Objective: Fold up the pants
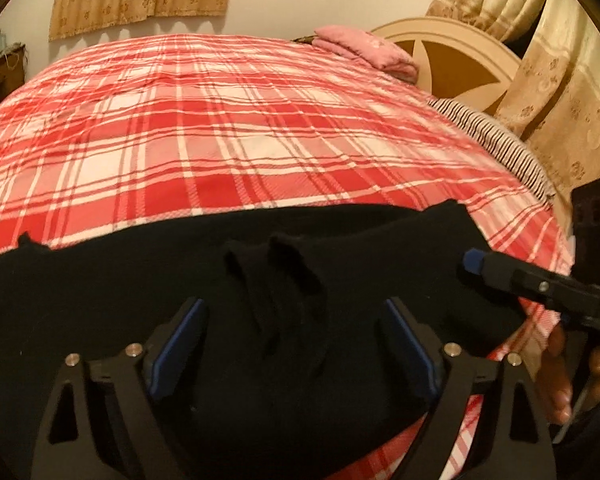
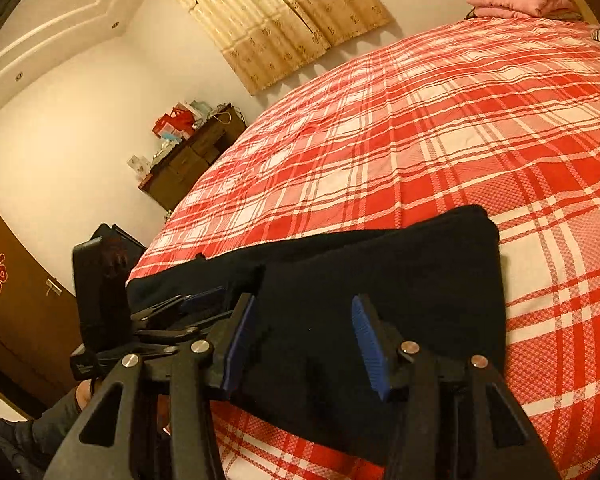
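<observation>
Black pants [image 1: 120,288] lie folded along the near edge of the bed, with a raised wrinkle [image 1: 284,276] in the middle. My left gripper [image 1: 296,324] hovers over that wrinkle, open, its blue pads wide apart and not pressing the cloth. One fingertip [image 1: 474,262] of the right gripper reaches in over the right end of the pants. In the right wrist view the pants [image 2: 428,272] show a thick folded end. My right gripper [image 2: 304,340] is open above it, nothing pinched between the pads. The left gripper [image 2: 196,300] shows low at the left.
A red and white plaid bedspread [image 1: 228,128] covers the bed. A folded pink blanket [image 1: 368,50] and a striped pillow [image 1: 496,140] lie near the headboard [image 1: 452,56]. A dark dresser [image 2: 192,160] and a brown door [image 2: 12,288] stand beyond the bed's left side.
</observation>
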Demonstrator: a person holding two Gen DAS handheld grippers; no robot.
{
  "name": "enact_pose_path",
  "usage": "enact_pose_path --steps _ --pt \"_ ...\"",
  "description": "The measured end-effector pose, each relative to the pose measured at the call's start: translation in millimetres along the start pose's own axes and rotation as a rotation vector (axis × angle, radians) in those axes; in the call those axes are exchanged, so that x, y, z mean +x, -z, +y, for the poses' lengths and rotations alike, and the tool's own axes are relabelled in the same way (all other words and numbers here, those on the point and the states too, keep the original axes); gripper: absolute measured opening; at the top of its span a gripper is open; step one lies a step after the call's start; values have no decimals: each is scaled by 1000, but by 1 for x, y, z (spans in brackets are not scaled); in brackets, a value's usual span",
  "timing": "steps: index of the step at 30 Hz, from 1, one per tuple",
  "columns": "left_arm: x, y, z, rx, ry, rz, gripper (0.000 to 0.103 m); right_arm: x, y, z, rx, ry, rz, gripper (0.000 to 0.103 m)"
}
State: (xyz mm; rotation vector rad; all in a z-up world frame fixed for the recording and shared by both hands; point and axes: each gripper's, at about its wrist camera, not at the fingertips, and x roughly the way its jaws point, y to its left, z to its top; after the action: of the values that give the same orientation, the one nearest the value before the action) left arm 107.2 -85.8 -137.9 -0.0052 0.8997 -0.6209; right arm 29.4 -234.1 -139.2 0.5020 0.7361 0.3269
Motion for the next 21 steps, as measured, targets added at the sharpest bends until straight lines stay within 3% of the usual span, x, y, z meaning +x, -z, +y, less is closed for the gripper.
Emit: enact_pose_path --steps 3,4,5,6,7,8,13,21 --pt "2 -2 -3 8 -13 -2 65 -4 1 -3 13 6 -19 52" --pt "2 -2 -3 7 -10 6 49 -4 2 -4 17 8 -20 52" --pt "3 -3 -3 6 -9 10 41 -3 2 -5 21 13 -20 52" --pt "3 -4 -3 5 -15 9 40 -3 3 -5 23 17 -22 52" --pt "0 -3 -2 1 -16 4 33 -2 3 -6 24 23 -24 52" --pt "-2 -4 0 -2 -4 -3 16 -2 4 -7 24 26 -24 52" --pt "-18 -9 8 -45 23 -53 14 -9 4 -7 18 30 -73 52" --pt "-37 -14 33 -95 -42 -86 14 -25 1 3 -42 29 -165 52"
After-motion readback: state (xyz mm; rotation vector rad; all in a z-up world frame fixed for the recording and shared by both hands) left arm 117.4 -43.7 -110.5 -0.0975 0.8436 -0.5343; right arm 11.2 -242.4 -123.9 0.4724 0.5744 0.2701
